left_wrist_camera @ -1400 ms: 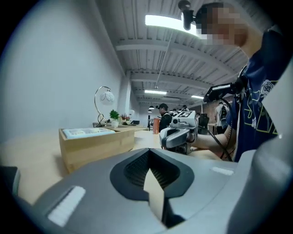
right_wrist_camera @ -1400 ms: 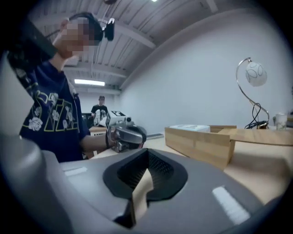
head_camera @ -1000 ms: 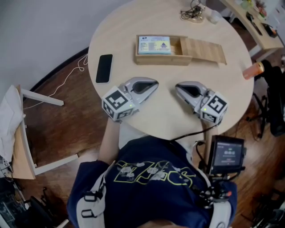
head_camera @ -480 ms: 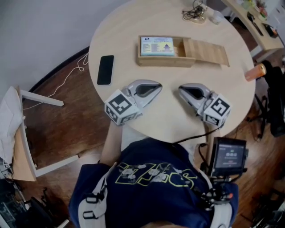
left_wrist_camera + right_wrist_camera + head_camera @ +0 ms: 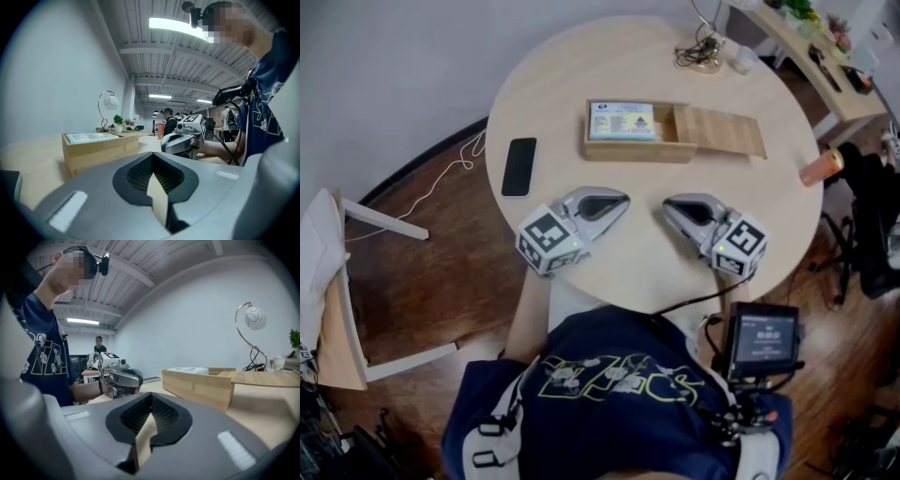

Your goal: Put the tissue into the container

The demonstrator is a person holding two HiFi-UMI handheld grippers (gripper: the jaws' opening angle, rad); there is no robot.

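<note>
Flat blue-printed tissue pack (image 5: 623, 121) lies in the open wooden box (image 5: 633, 150), beyond the left gripper (image 5: 623, 198) and right gripper (image 5: 669, 207), both closed, empty.

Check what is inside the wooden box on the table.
A flat tissue pack with a printed blue-green top lies in the open left part of the wooden box. The slid-out lid covers the right end, so anything under it cannot be seen.
</note>
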